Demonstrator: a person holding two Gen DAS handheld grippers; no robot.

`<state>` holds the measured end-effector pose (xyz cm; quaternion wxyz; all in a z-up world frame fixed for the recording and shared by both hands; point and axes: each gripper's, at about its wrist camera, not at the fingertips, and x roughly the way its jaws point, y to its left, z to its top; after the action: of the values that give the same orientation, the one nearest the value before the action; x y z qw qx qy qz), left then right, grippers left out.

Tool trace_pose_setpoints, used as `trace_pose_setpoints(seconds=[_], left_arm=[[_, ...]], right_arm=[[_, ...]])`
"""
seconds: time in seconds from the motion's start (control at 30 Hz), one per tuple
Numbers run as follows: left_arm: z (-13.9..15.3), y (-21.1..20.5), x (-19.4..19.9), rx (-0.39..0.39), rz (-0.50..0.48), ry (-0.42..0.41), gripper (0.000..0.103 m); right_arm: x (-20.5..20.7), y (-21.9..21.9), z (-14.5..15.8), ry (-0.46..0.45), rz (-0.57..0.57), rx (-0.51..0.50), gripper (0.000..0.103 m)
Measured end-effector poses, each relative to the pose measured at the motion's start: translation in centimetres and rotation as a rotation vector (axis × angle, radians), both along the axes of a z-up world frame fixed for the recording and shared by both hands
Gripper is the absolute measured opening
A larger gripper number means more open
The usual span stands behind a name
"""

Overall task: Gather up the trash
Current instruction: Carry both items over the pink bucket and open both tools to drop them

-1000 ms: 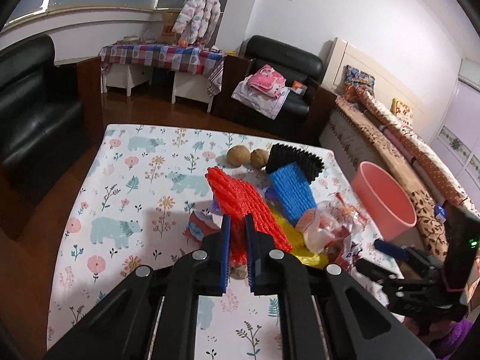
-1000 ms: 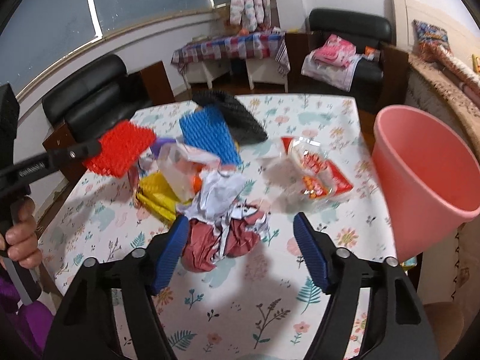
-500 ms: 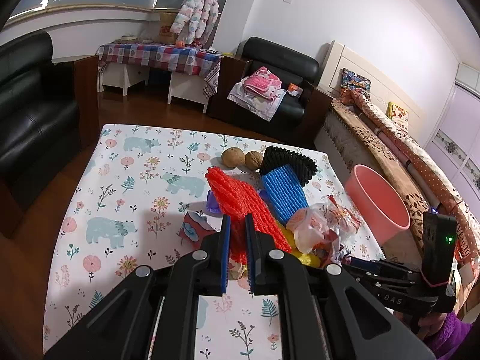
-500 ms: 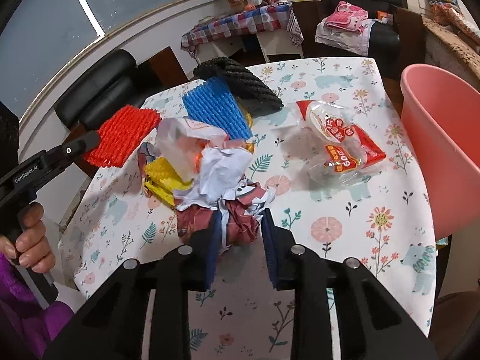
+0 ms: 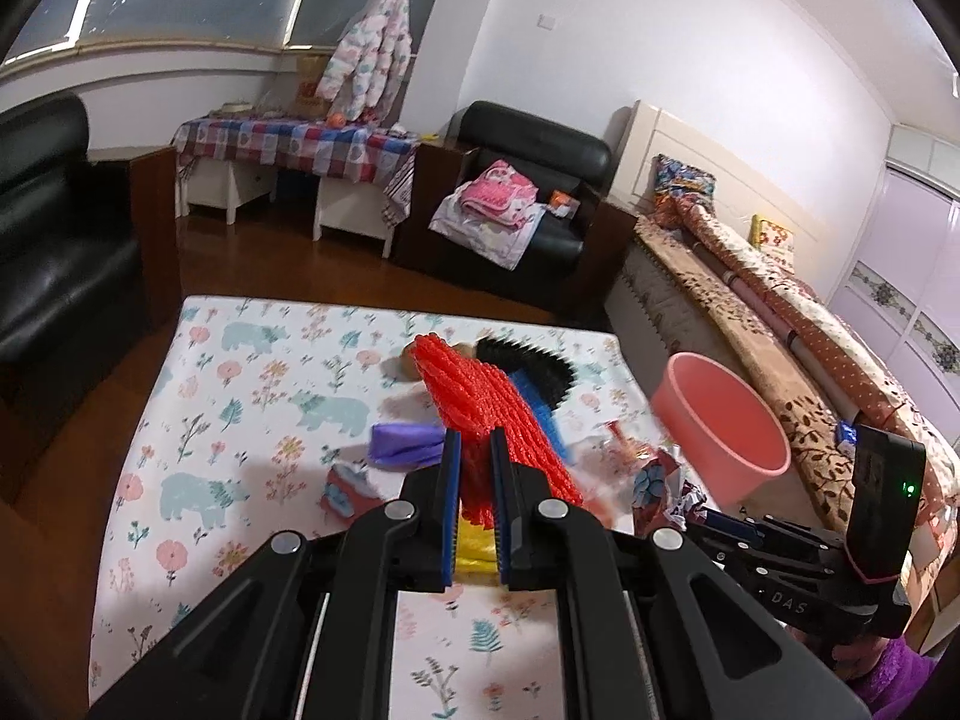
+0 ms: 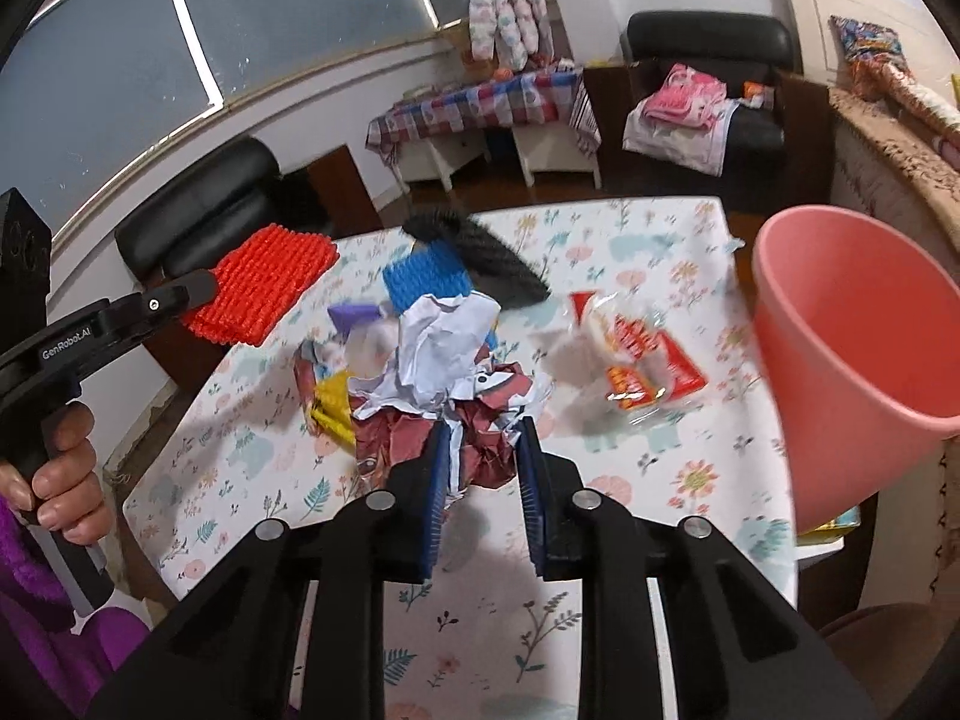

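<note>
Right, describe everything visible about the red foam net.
The red foam net is a ribbed mesh sleeve of soft-looking foam, bright red and flattened. The left tongs are shut on one end, holding it lifted above the floral tablecloth, its free end fanning out. In the left wrist view it overlaps the blue net behind it.

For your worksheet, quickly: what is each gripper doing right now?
Left gripper: shut on the red net.
Right gripper: shut on the crumpled paper.
</note>
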<state>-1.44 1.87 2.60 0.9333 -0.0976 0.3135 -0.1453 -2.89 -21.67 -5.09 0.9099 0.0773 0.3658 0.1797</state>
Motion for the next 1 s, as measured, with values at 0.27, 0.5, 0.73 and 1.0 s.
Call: trace_pose_setpoints(seconds=[0.27,0.5,0.73,1.0], left_arm=[[1.3,-3.8,0.4,0.006,-0.084,-0.031,0.008],[1.7,-7.8,1.6,0.011,-0.174,-0.040,0.008],[1.8,-13.2,3.5,0.017,-0.260,-0.048,0.008],[1.1,-19.7,6.2,0.036,-0.345,-0.030,0.008]], right_arm=[[-0.5,-3.4,1.8,-0.071,-0.109,0.018,0.023],[-0.4,-7.6,2.5,-0.112,-0.249,0.020,0.023],[-0.2,-12.1,2.6,-0.132,-0.394,0.014,0.023],[0.6,-15.7,1.6,-0.121,-0.502,0.002,0.023]])
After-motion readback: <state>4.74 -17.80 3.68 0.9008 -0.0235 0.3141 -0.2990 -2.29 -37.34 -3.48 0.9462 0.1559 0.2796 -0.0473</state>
